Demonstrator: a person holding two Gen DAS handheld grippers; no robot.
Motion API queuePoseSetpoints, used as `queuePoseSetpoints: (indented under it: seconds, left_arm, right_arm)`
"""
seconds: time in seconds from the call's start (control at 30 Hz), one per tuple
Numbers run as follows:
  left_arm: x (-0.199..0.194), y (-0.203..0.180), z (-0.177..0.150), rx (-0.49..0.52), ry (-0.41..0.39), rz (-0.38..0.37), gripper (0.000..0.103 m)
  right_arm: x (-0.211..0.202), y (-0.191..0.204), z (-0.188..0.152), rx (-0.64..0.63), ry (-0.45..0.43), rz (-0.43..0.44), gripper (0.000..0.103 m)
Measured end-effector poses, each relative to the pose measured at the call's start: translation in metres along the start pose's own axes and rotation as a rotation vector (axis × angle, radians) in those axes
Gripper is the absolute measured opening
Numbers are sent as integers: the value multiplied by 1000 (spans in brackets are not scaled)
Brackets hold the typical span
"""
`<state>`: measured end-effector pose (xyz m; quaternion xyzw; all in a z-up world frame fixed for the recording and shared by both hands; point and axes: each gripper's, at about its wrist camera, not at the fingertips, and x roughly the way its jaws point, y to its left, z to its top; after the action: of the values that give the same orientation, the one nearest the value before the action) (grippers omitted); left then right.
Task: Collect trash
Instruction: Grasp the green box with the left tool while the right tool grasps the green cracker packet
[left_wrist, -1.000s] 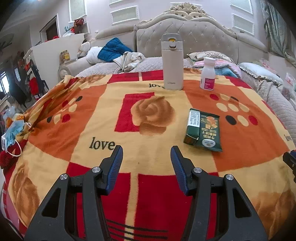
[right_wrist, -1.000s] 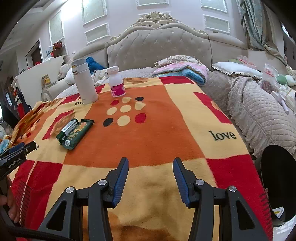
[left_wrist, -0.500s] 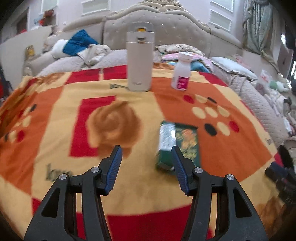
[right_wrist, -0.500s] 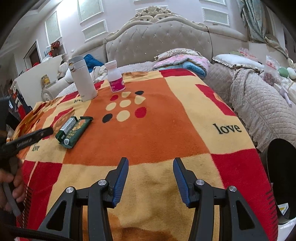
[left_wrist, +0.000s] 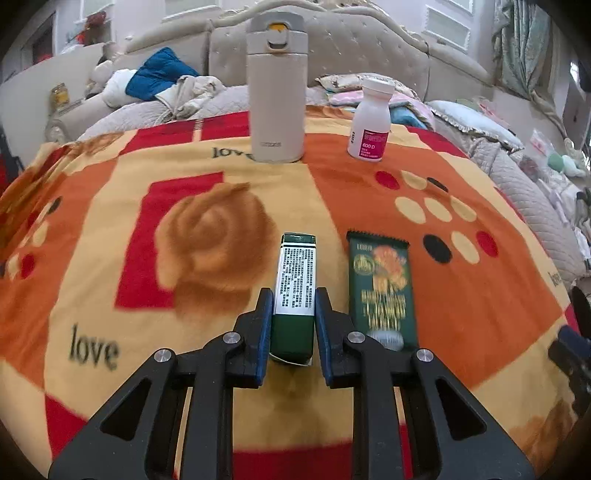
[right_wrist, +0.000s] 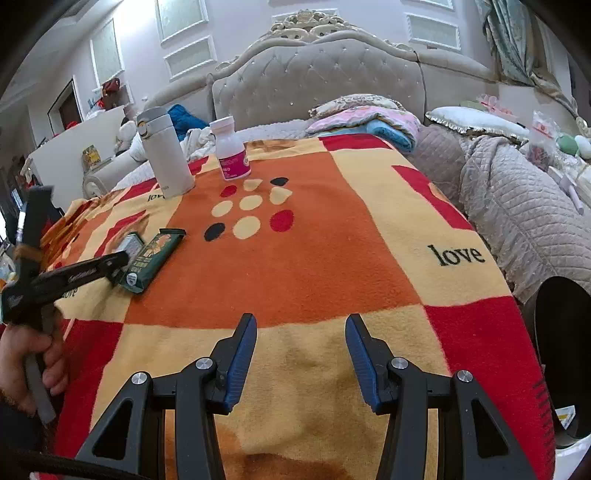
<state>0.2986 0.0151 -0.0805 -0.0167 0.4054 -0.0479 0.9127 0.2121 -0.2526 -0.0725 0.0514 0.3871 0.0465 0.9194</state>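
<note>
A small green and white box (left_wrist: 297, 258) lies on the patterned blanket (left_wrist: 110, 229), with a flat dark green snack wrapper (left_wrist: 382, 288) just to its right. My left gripper (left_wrist: 293, 291) is closing on the box's near end, and its blue pads touch both long sides. The right wrist view shows the same box (right_wrist: 131, 242) and wrapper (right_wrist: 153, 258) at the far left, with the left gripper (right_wrist: 110, 264) reaching in, held by a hand (right_wrist: 22, 362). My right gripper (right_wrist: 301, 321) hovers open over bare blanket near the front edge, nothing between its fingers.
A beige thermos (left_wrist: 276, 92) and a white pill bottle (left_wrist: 371, 122) with a pink label stand upright at the blanket's far edge. A black bin (right_wrist: 561, 350) sits beyond the blanket's right edge. Piled bedding and a tufted headboard lie behind.
The left gripper swung right and forward to the green and white box, and its jaws came together on it. The right gripper stayed where it was, still open.
</note>
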Motion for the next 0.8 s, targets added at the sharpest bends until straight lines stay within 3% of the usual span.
queuePoseSetpoints:
  seconds: [0.13,0.23,0.37,0.5,0.67,0.73,0.8]
  left_arm:
    - [-28,9,-34,-59,14,-8,20]
    - [-41,18,-51,-115,7,1,20]
    - [-45,36,-57,-227,-4,29,20]
    - [-43,46,-59,-289,4,28,19]
    - [-42,45,-59,-286,5,30,19]
    - [-43,45,-59,-287,5,27,19]
    - [-42,44,-59,-285,8,28,19]
  right_arm:
    - [-5,2,0,-4,-27,-5,48]
    - [-8,9,7,31,-64,141,48]
    - [24,53,34,-9,32,245,51]
    - [69,99,58,-6,97,286,51]
    - [114,135,71,23,179,273,51]
    - [120,151,71,-25,175,228,58]
    - [122,164,69,-101,167,162,57]
